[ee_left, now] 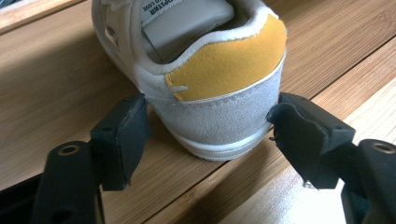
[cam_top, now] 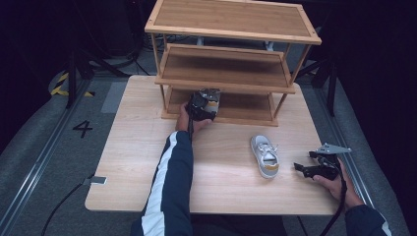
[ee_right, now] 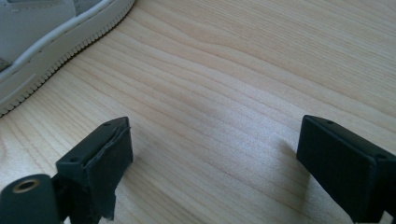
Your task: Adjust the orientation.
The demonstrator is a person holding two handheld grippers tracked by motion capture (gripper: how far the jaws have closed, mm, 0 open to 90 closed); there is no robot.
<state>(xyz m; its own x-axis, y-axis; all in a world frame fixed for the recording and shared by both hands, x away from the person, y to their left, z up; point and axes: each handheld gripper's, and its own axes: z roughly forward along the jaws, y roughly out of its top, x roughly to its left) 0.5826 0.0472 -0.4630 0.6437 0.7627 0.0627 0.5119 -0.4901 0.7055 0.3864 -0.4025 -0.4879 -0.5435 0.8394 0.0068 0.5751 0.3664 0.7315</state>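
Note:
A white and grey sneaker with a yellow heel patch [ee_left: 219,74] rests on the bottom shelf [ee_left: 56,84] of a wooden shoe rack [cam_top: 231,73]. My left gripper [ee_left: 210,116] is shut on its heel, one pad against each side. In the high view the left gripper [cam_top: 206,101] reaches in at the rack's lower left opening. A matching sneaker [cam_top: 264,156] lies on the table, toe pointing away. My right gripper [cam_top: 301,168] hovers open just right of it, low over the bare wood [ee_right: 215,144], with that sneaker's sole [ee_right: 42,32] at the upper left.
The three-tier rack stands at the table's [cam_top: 147,162] far edge; its posts [cam_top: 160,73] and middle shelf [cam_top: 226,69] hem in the left gripper. A small grey tag [cam_top: 98,180] lies at the table's left front corner. Dark floor with rails surrounds the table.

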